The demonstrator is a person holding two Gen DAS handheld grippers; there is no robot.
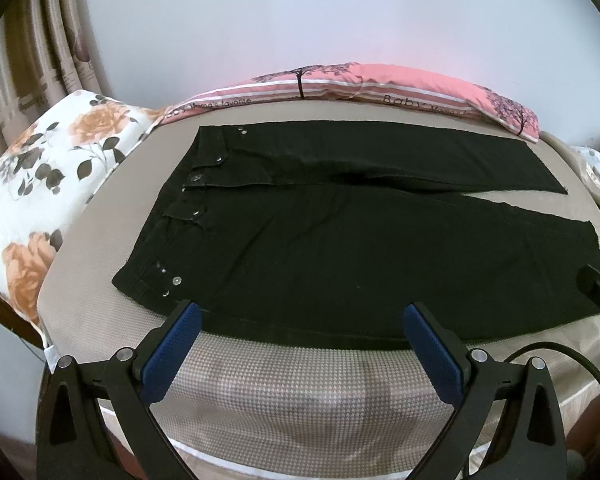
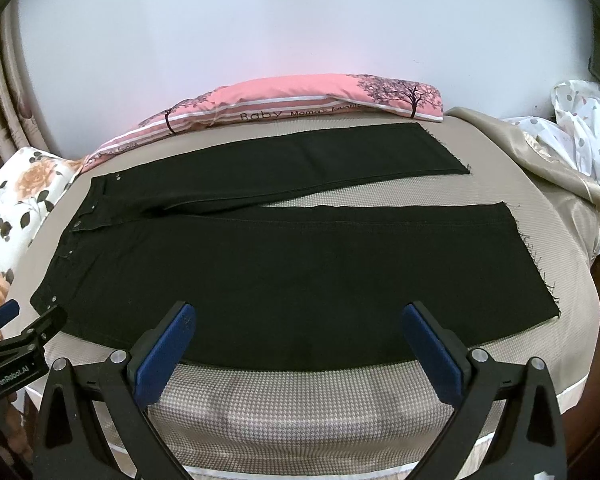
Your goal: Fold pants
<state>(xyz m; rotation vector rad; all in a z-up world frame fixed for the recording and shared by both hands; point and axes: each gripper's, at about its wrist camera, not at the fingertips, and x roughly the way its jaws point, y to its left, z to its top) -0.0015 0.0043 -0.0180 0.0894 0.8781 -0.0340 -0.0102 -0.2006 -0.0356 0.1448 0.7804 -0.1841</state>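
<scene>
While the black pants (image 1: 340,248) lie flat on the bed (image 1: 292,392), long axis crosswise, the left gripper (image 1: 300,316) (nearer the waistband) and right gripper (image 2: 300,316) hover at the near leg's edge, jaws spread, empty.

Matt black cloth pants (image 1: 340,248) with shiny metal rivets (image 1: 177,280) lie on a woven houndstooth bed cover (image 2: 300,412); upper right, glossy satin sheet (image 2: 540,156).

Pale wall (image 2: 260,32) behind a beige bed (image 2: 300,400) — curtains (image 1: 40,60) at left
</scene>
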